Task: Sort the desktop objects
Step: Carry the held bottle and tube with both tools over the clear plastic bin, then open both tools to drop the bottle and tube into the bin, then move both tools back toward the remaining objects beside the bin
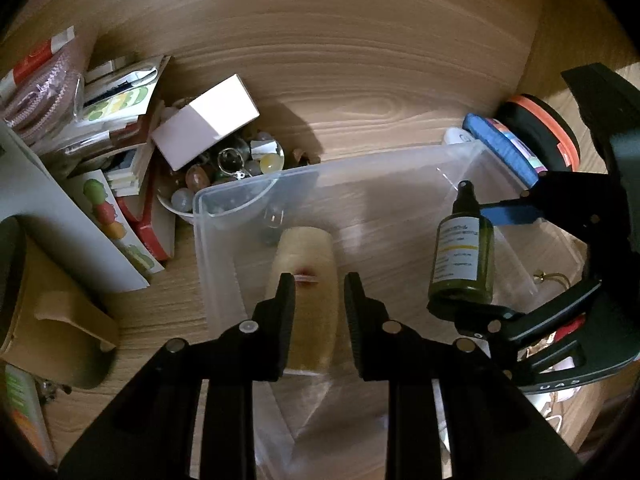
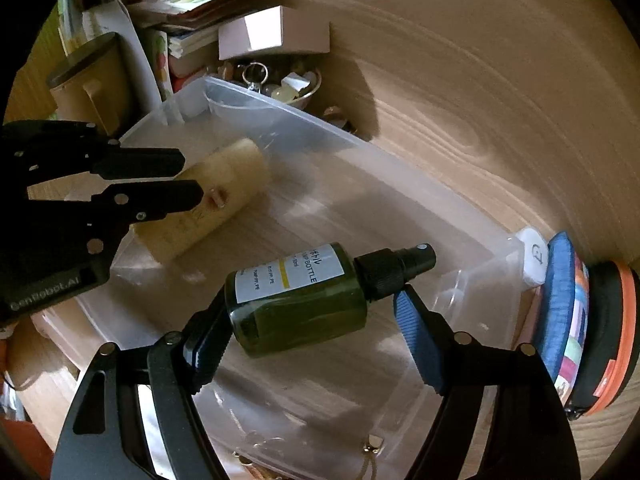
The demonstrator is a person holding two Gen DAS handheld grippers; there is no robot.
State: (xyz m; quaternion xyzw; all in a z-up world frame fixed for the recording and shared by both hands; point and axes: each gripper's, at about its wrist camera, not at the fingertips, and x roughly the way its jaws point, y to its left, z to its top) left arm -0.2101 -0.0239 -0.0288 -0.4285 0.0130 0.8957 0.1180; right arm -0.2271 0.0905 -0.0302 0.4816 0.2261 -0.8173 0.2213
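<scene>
A clear plastic bin (image 1: 224, 204) (image 2: 480, 240) sits on the wooden desk. A pale yellow cylinder (image 1: 306, 256) (image 2: 224, 184) lies inside it. My left gripper (image 1: 320, 292) (image 2: 192, 176) is open, its fingers over the cylinder with a gap on each side. My right gripper (image 2: 312, 320) (image 1: 476, 260) is shut on a dark green spray bottle (image 2: 296, 304) (image 1: 460, 256) with a white label, held above the bin's right part, nozzle pointing right in the right wrist view.
A bowl of marbles and keyrings (image 1: 224, 172) with a white box (image 1: 204, 120) on it stands left of the bin. Books and packets (image 1: 116, 120) are stacked at far left. A blue pouch (image 2: 564, 320) and an orange-rimmed black container (image 2: 612, 332) stand right of the bin.
</scene>
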